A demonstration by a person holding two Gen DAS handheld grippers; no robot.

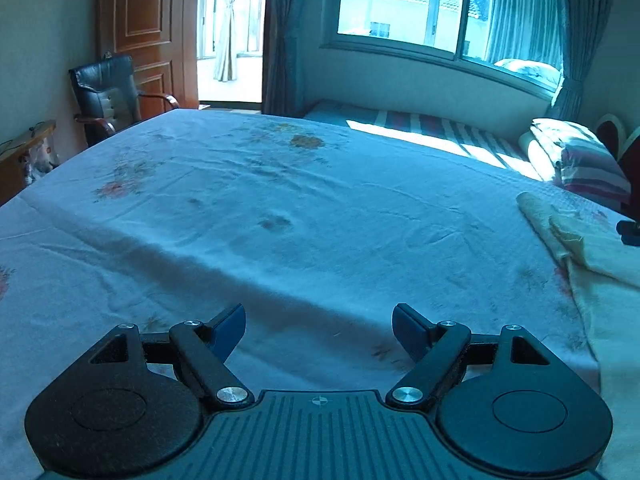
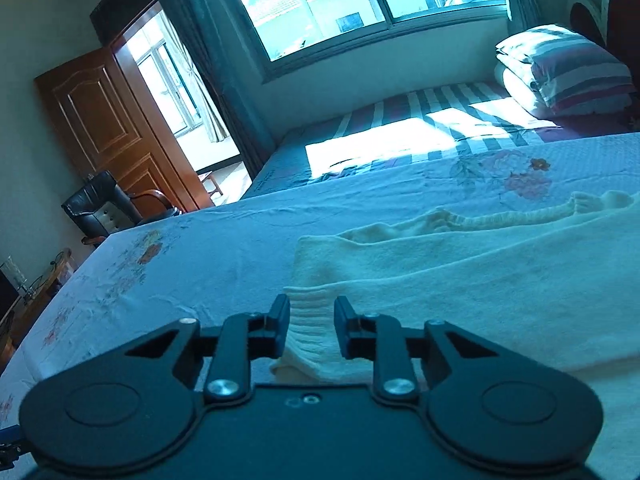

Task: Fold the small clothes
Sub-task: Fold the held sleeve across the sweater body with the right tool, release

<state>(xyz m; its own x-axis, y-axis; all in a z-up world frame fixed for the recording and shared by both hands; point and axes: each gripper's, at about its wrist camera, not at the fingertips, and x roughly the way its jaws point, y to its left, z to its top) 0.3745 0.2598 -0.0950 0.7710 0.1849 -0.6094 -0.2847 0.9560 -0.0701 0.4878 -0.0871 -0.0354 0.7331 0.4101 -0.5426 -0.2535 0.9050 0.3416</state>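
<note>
A cream knit garment (image 2: 460,272) lies flat on the floral sheet (image 2: 200,264), with a ribbed cuff near me. My right gripper (image 2: 311,320) straddles that ribbed cuff (image 2: 310,344), its jaws partly open with the cuff between them, not pinched. In the left wrist view the same garment (image 1: 600,280) lies at the far right edge. My left gripper (image 1: 319,330) is wide open and empty, just above the bare sheet (image 1: 280,220), well left of the garment.
A striped mattress (image 2: 420,120) with folded striped bedding (image 2: 568,68) lies beyond the sheet under the window. A black armchair (image 1: 108,92) and a wooden door (image 1: 148,20) stand at the far left. A low wooden table (image 1: 24,152) sits at the left edge.
</note>
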